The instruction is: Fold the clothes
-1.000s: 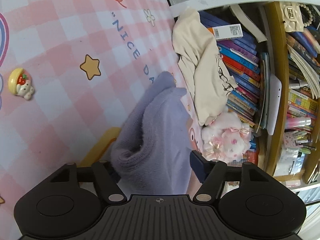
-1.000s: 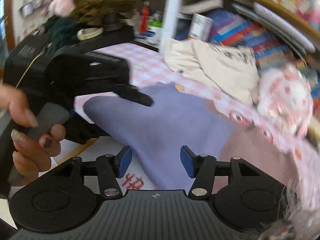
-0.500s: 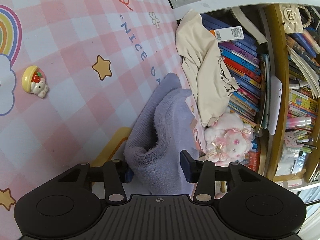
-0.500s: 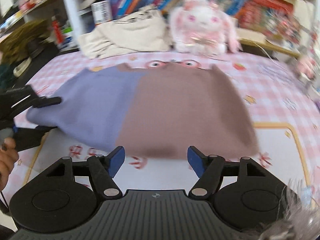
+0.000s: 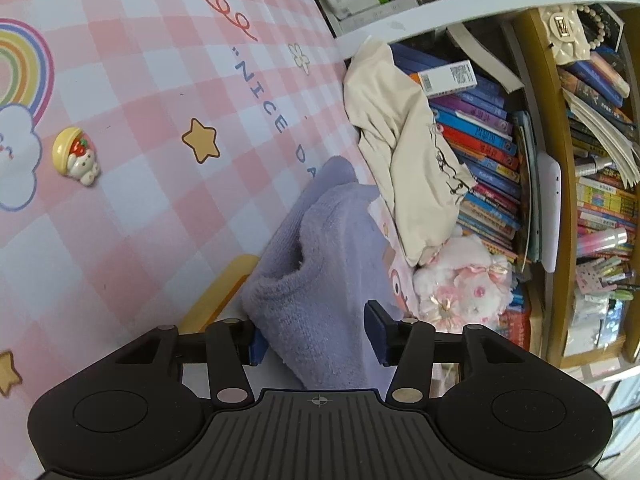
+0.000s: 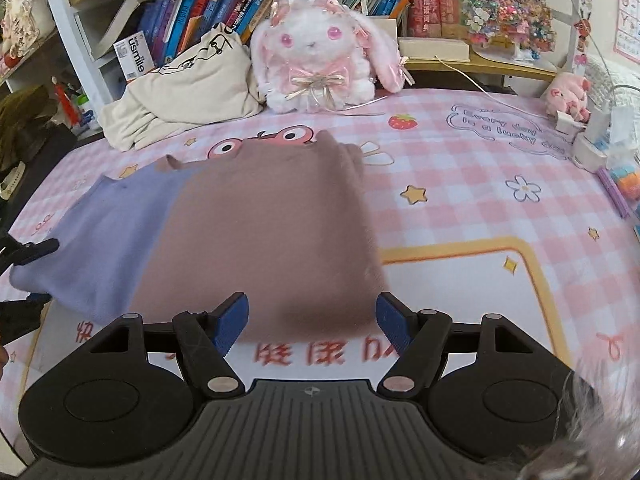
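Lying between the opening left claw (image 5: 316, 336) jaws, the sweater (image 5: 332, 280) bunches.

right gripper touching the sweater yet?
Apart. The right wrist view shows the right gripper with both blue pads wide open; the sweater's brown hem lies flat on the mat beyond the tips, no cloth between them.

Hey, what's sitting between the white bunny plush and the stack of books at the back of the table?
A crumpled cream cloth lies between the bunny plush and the books, leaning on both. The right wrist view shows it best.
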